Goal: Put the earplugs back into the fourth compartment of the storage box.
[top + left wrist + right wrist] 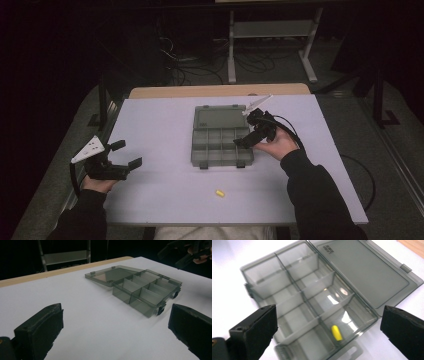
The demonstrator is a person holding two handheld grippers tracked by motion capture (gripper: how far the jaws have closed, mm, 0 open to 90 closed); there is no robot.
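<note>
A smoky translucent compartment box [221, 147] lies open in the middle of the white table [160, 200], its lid [220, 116] flat behind it. The right gripper view looks down into the box [307, 297], where one small yellow piece [336, 332] lies in a compartment near the lid hinge. Another yellow piece [219, 192] lies loose on the table in front of the box. My right gripper [248, 140] hovers open over the box's right edge with nothing between its fingers [254, 327]. My left gripper [126, 154] stands open at the table's left, pointing toward the box [147, 293].
A wooden strip [215, 90] borders the table's far edge. Beyond it, on the dark floor, stand a metal shelf frame [272, 30] and loose cables [190, 65]. The right gripper's cable [292, 131] loops off to the right.
</note>
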